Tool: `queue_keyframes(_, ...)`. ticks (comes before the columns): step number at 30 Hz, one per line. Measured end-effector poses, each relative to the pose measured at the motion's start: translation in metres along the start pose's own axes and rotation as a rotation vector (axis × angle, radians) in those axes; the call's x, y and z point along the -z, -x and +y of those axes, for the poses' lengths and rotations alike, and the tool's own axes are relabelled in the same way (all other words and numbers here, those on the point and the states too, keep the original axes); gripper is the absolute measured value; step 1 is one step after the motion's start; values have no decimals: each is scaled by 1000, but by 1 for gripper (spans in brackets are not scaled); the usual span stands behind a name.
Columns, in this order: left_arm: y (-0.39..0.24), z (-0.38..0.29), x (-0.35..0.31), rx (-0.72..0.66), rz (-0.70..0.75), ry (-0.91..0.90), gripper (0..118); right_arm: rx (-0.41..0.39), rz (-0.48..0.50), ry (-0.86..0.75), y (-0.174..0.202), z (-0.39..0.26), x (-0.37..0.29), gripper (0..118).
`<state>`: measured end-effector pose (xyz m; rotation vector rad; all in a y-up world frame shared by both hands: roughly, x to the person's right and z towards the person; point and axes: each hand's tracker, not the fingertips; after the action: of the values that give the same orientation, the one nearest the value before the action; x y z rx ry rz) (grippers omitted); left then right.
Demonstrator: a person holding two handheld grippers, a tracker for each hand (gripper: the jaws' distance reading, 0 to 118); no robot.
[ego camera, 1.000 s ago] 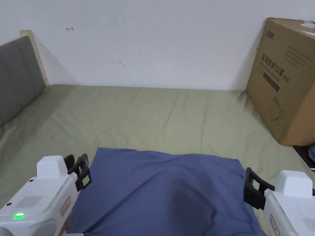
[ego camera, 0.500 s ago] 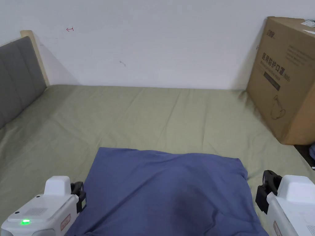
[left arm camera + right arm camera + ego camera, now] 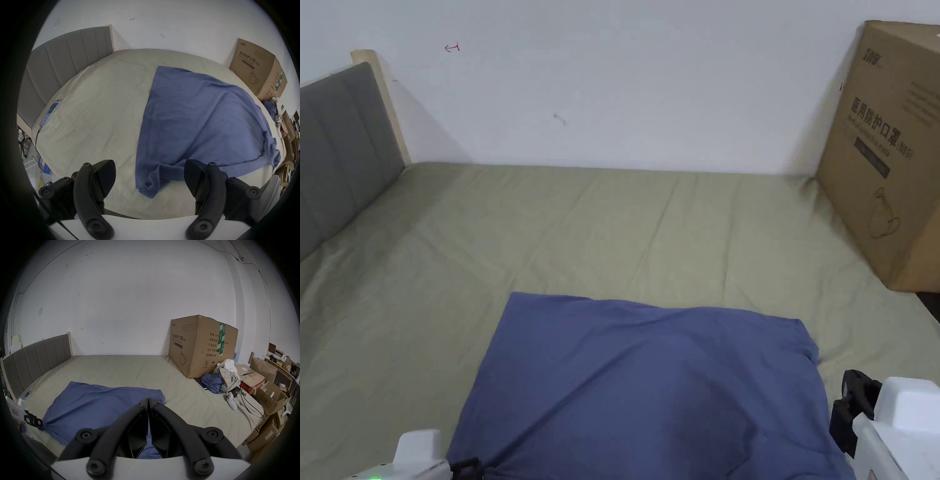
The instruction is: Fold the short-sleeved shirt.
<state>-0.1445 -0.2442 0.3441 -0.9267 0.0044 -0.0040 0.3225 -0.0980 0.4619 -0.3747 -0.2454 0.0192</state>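
While your left gripper hangs with jaws spread wide, holding nothing, just above the shirt's near sleeve, your right gripper has its jaws pressed together by the shirt's right edge, nothing visibly caught. That blue shirt lies flat on the green bedsheet, cardboard box beyond.

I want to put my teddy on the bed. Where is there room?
There is bare bed sheet between the blue shirt and the wall, and more between the shirt and the grey headboard, apart from a phone near the headboard. It is crowded by the cardboard box and the clothes pile.
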Motion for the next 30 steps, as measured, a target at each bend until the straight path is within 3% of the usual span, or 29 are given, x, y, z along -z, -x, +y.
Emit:
queue_keyframes(1,0,-2,4,3,3,0,90,3,1,7,0,-2,1,0)
queue_keyframes(3,0,-4,10,23,-9,34,66,5,2,16,-1,-4,2,0)
queue_keyframes(4,0,-5,14,30,-57,58,33,5,1,22,-1,-5,3,0)
queue_keyframes(5,1,-5,18,13,-101,78,15,4,-1,27,-2,-7,3,0)
queue_keyframes(6,2,-5,22,-19,-158,106,10,5,-4,35,-3,-9,4,0)
queue_keyframes(11,-7,-3,9,-16,-120,57,3,41,-37,156,-16,-32,14,6)
queue_keyframes(12,-6,-3,6,-18,-121,52,3,40,-45,198,-19,-39,18,15)
queue_keyframes(14,-5,-1,-1,-16,-134,30,3,54,-47,305,-26,-62,29,64)
queue_keyframes(15,-4,1,-6,-13,-139,24,3,60,-43,374,-29,-74,35,76)
queue_keyframes(17,-3,4,-11,-16,-153,11,3,83,-31,450,-33,-101,44,80)
queue_keyframes(22,-2,9,-17,-26,-167,-5,3,77,-46,586,-32,-149,54,79)
queue_keyframes(24,-2,10,-17,-28,-169,-7,3,88,-23,607,-33,-158,59,73)
queue_keyframes(25,-3,10,-17,-27,-169,-4,3,91,-23,600,-35,-165,60,57)
queue_keyframes(27,-3,11,-16,-18,-158,-10,3,122,-5,574,-37,-166,59,9)
queue_keyframes(30,-2,13,-17,-24,-157,-14,3,133,15,532,-37,-157,52,4)
